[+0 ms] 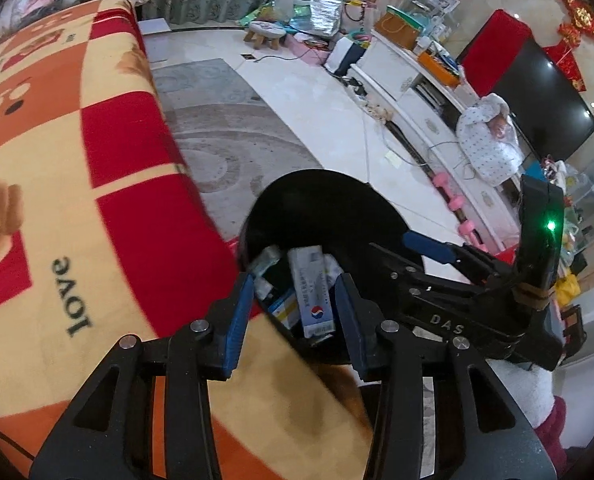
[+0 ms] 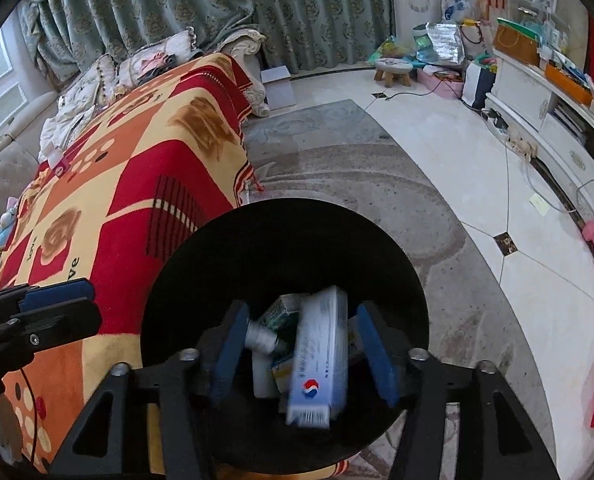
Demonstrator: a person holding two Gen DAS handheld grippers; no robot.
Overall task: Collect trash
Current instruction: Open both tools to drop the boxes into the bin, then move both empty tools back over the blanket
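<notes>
A black round trash bin stands by the blanket's edge and holds several pieces of trash. A white and blue carton lies on top, blurred, with a small green box and a white bottle beside it. My right gripper is open right above the bin, the carton loose between its fingers. My left gripper is open over the bin's near rim. The carton also shows in the left wrist view. The right gripper shows there at the right.
A red, orange and cream blanket covers a sofa at the left. A grey rug and pale tiled floor lie beyond the bin. A white TV cabinet with a television runs along the right. A small stool stands far back.
</notes>
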